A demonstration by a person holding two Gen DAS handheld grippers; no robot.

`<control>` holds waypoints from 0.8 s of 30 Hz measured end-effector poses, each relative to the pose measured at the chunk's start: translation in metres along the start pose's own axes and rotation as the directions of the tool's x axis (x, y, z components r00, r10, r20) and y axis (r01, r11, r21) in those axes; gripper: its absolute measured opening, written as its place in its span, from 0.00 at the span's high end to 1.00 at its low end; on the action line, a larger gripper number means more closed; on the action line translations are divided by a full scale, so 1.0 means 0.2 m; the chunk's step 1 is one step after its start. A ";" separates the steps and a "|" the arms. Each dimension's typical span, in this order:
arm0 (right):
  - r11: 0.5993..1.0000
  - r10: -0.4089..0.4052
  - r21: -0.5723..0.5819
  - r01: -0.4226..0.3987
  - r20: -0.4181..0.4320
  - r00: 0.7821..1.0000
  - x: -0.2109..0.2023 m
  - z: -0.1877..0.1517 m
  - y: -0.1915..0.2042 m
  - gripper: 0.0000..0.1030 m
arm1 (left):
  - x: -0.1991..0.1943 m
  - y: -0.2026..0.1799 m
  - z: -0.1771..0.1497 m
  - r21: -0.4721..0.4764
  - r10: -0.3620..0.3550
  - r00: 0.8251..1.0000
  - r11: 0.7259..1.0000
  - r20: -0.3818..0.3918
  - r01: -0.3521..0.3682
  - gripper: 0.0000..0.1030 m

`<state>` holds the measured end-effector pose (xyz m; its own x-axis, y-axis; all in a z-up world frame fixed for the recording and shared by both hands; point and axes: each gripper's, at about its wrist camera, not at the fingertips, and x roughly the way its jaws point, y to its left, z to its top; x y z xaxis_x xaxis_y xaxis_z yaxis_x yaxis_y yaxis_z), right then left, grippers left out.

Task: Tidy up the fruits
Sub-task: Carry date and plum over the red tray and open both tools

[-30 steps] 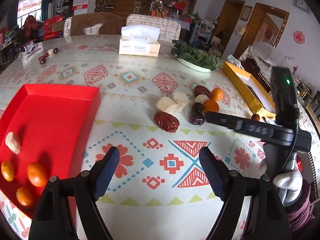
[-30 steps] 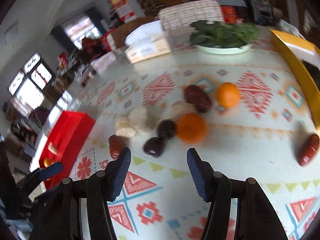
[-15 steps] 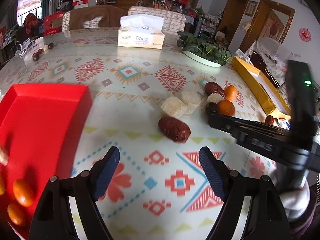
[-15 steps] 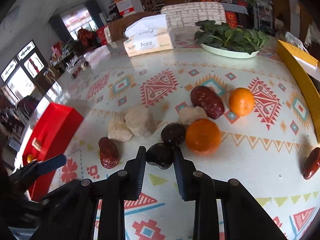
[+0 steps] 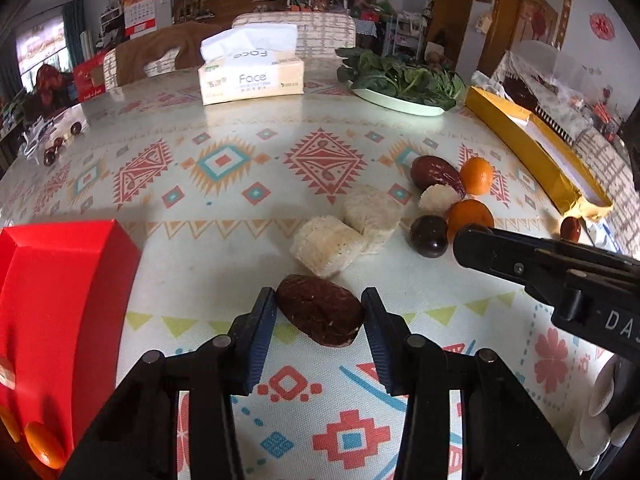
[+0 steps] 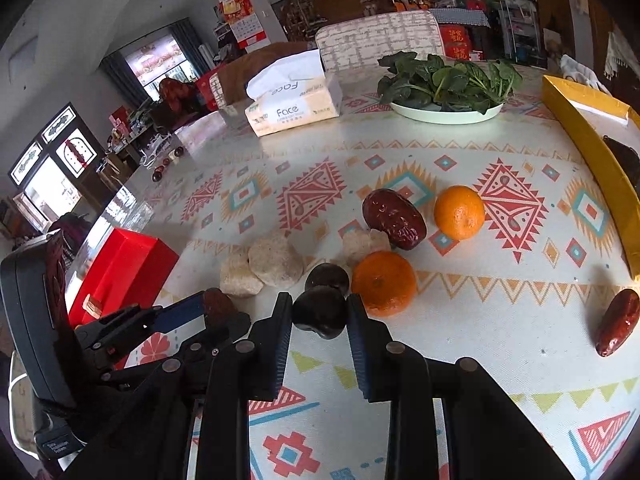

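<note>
Your left gripper was closing around the red date, which lay slantwise between its jaws, nearer the table's red-tray side. Your right gripper already clamped the dark fruit beside it.

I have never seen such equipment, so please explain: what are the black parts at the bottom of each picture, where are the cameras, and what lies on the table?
The black parts are two hand-held grippers; a person carries one in each hand. Each picture comes from a wide-angle camera on one gripper, looking forward along its two fingers.

In the left view, the left gripper is closing around a wrinkled red date. In the right view, the right gripper is shut on a dark chestnut.

On the patterned tablecloth lie tangerines, more red dates, pale rough lumps that I cannot identify, a tissue box and a plate of leafy greens. A red tray on the left holds some fruit.
</note>
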<state>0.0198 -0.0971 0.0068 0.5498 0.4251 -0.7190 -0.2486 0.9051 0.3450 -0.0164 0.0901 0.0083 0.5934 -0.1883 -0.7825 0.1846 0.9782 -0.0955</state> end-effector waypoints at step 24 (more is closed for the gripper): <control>0.939 0.314 -0.106 -0.328 -0.127 0.941 0.01 -0.11 0.72 0.70 | -0.60 1.01 -0.34 -0.480 0.099 0.986 0.877 0.136 -0.022 0.58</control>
<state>-0.0326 0.0337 0.0406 0.3378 0.6857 -0.6448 -0.4984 0.7114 0.4955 -0.1041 0.3163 0.0405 0.7095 -0.1010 -0.6974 -0.2275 0.9039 -0.3623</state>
